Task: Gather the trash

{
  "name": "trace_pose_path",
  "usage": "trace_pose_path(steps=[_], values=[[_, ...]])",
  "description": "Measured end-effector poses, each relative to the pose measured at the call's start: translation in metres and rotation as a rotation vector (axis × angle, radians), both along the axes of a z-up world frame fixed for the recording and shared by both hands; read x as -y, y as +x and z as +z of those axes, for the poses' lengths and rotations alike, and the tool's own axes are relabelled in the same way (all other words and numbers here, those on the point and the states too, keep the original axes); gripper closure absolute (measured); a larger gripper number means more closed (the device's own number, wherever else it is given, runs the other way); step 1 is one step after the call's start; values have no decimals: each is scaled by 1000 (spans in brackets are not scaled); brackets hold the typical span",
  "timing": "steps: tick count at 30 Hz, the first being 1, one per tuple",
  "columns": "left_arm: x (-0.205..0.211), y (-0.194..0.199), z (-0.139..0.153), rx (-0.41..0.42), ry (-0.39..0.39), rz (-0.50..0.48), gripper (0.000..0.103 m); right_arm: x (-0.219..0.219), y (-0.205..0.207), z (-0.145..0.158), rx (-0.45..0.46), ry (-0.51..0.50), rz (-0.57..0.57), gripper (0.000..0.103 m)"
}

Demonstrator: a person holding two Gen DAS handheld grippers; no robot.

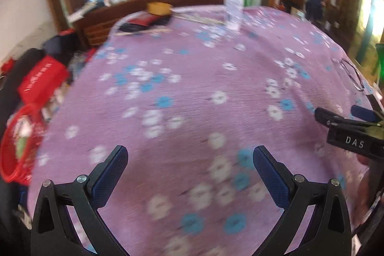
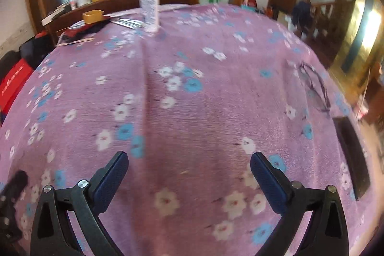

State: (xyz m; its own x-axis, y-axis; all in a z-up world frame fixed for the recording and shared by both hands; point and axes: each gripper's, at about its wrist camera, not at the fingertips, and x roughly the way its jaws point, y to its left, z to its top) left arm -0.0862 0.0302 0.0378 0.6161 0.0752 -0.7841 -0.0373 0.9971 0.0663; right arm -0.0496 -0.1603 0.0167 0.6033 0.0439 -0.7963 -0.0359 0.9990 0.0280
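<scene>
My left gripper (image 1: pixel 190 155) is open and empty above a round table under a purple flowered cloth (image 1: pixel 192 92). My right gripper (image 2: pixel 189 161) is also open and empty over the same cloth (image 2: pixel 204 100); its fingers show from the side at the right edge of the left wrist view (image 1: pixel 336 120). At the table's far side lie a red and black wrapper (image 1: pixel 144 22), chopsticks (image 1: pixel 199 18), a yellow box (image 1: pixel 159 8) and a tall clear menu stand (image 1: pixel 234 4). They also show in the right wrist view: wrapper (image 2: pixel 81 31), yellow box (image 2: pixel 93 16), stand (image 2: pixel 150 4).
A pair of glasses (image 1: pixel 352 74) lies near the right edge of the table, also in the right wrist view (image 2: pixel 314 85). A red basket (image 1: pixel 16 148) and a red box (image 1: pixel 42 79) sit left of the table. A dark flat object (image 2: pixel 352 155) lies at the right edge.
</scene>
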Motion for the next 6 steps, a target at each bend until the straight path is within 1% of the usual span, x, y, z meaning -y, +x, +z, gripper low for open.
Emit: trace_pose_path(steps=[1,3,4,6], values=[[9,10,-5,-23,-3,-22,0,6,5,-3,-11,13,-8,0],[28,29,-14,-57,19,-65,0,13,14,-9,-40,9,-24,0],[34,36,-17,-65,24,-84,0,14,17,-11,-50,14,-23,0],[40,53,-28,-114,14,-113,0,15,25,-17,-81,37,-12,0]])
